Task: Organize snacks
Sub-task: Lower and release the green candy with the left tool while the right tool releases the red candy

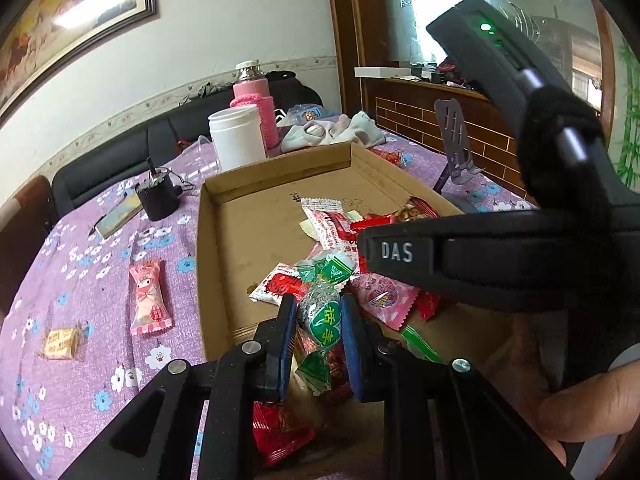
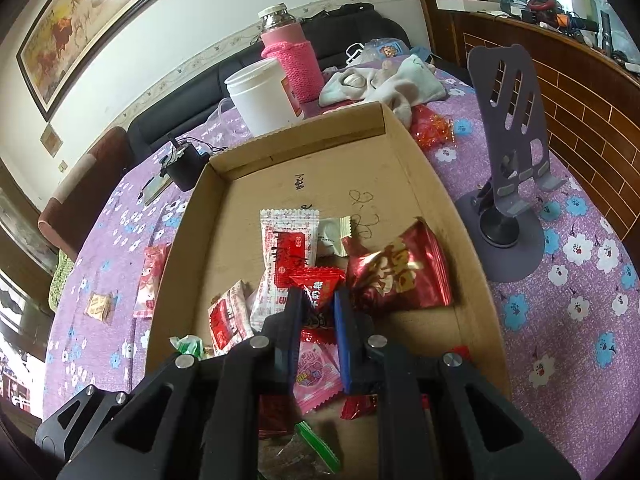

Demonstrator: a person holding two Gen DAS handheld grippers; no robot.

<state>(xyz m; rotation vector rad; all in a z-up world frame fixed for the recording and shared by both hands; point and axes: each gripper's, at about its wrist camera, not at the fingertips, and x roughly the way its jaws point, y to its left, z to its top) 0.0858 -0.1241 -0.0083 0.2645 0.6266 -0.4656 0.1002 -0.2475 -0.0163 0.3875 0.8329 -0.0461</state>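
A shallow cardboard box [image 1: 240, 184] [image 2: 404, 168] lies on the purple flowered tablecloth and holds several wrapped snacks. My left gripper [image 1: 318, 312] is shut on a green-and-clear wrapped candy [image 1: 322, 316], held over the box's near end. My right gripper [image 2: 318, 300] is shut on a small red snack packet [image 2: 316, 292] over the pile in the box; its body [image 1: 500, 256] crosses the left wrist view. A large red packet [image 2: 400, 276] and a white-and-red packet [image 2: 288, 240] lie in the box. A pink packet [image 1: 150, 300] and a small tan candy [image 1: 60, 342] lie on the cloth left of the box.
Behind the box stand a white jar [image 1: 238, 136] [image 2: 262, 96], a pink-sleeved flask [image 2: 290, 56], a crumpled grey cloth [image 2: 380, 84] and a small black device [image 1: 157, 196]. A grey phone stand [image 2: 508, 168] is to the right of the box. A dark sofa runs behind the table.
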